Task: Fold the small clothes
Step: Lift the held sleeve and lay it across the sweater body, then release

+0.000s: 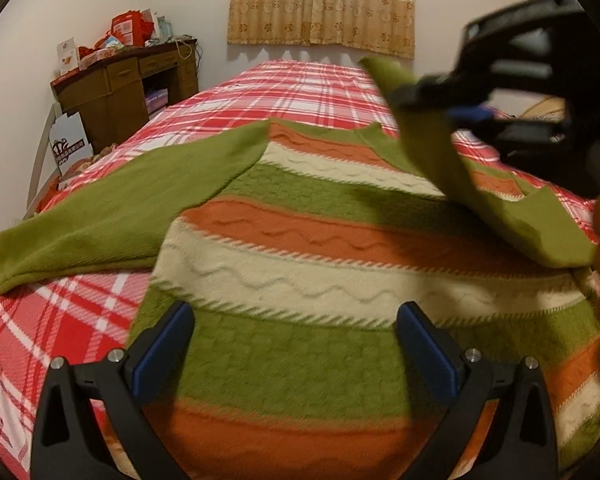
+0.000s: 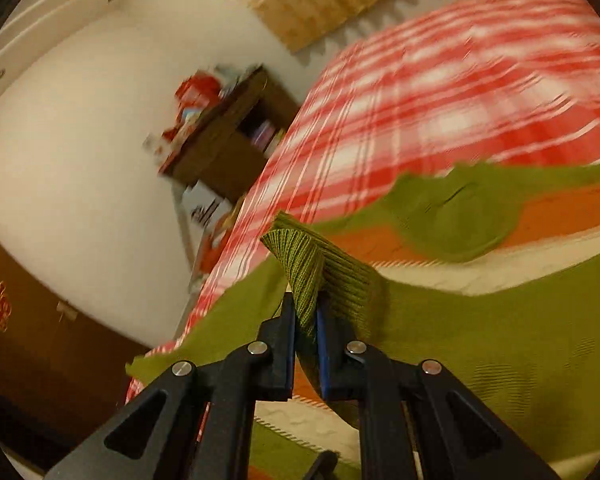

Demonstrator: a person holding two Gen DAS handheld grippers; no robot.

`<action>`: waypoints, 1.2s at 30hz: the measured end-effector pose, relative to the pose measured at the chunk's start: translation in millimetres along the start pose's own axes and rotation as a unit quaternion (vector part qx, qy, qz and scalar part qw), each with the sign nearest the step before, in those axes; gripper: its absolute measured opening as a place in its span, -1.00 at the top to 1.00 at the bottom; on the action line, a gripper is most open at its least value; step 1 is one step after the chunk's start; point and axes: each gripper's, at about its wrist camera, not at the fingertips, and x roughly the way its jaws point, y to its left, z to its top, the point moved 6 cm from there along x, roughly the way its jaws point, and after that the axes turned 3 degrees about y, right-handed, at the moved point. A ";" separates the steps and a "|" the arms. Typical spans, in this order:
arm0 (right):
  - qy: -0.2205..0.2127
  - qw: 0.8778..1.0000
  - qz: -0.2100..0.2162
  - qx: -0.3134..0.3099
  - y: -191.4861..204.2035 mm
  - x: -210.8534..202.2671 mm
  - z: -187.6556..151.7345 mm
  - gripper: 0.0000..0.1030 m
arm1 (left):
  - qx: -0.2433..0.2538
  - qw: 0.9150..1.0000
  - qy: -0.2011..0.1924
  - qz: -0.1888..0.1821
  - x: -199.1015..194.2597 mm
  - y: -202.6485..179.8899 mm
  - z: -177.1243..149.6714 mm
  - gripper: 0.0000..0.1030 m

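A small knit sweater point(image 1: 300, 240) with green, orange and cream stripes lies flat on the red plaid bed point(image 1: 292, 88). Its left green sleeve point(image 1: 112, 216) is spread out to the side. My left gripper point(image 1: 296, 320) is open and empty, low over the sweater's hem. My right gripper point(image 2: 306, 312) is shut on the ribbed cuff of the right green sleeve point(image 2: 312, 268) and holds it lifted over the sweater body point(image 2: 480, 332). In the left wrist view the right gripper point(image 1: 428, 92) shows at the upper right with the sleeve point(image 1: 432, 152) hanging from it.
A brown desk point(image 1: 128, 84) with red boxes stands at the wall left of the bed. A beige curtain point(image 1: 320, 4) hangs behind the bed. A white board point(image 1: 70, 146) leans by the desk. The bed's left edge drops off near the wall.
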 end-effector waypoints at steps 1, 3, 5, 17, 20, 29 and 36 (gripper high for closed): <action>0.009 1.000 0.004 -0.003 1.5 11.3 -1.9 0.83 | -0.002 1.000 0.002 -0.006 -4.0 3.8 -1.2 -1.00; 0.016 1.000 0.011 -0.009 2.0 19.9 -8.7 0.83 | -0.009 1.000 -0.006 0.010 -14.3 14.9 -4.1 -1.00; 0.025 0.999 0.018 -0.011 5.8 33.9 -14.1 0.83 | -0.029 0.998 -0.024 0.054 -28.7 35.7 -8.6 -1.00; 0.073 0.996 0.035 -0.040 23.2 80.8 -56.5 0.70 | -0.061 0.995 -0.015 0.079 -12.5 67.3 -16.6 -1.00; 0.066 0.996 0.049 -0.047 33.2 65.2 -53.6 0.60 | -0.054 0.996 -0.019 0.075 -10.8 63.7 -14.7 -1.00; -0.004 0.994 -0.060 -0.096 17.5 -18.8 -59.9 0.46 | -0.053 0.996 -0.022 0.075 -11.2 68.8 -12.4 -1.00; -0.082 0.976 -0.196 -0.040 -73.1 -117.5 -56.5 0.16 | -0.050 0.995 -0.022 0.080 -17.2 64.5 -20.2 -1.00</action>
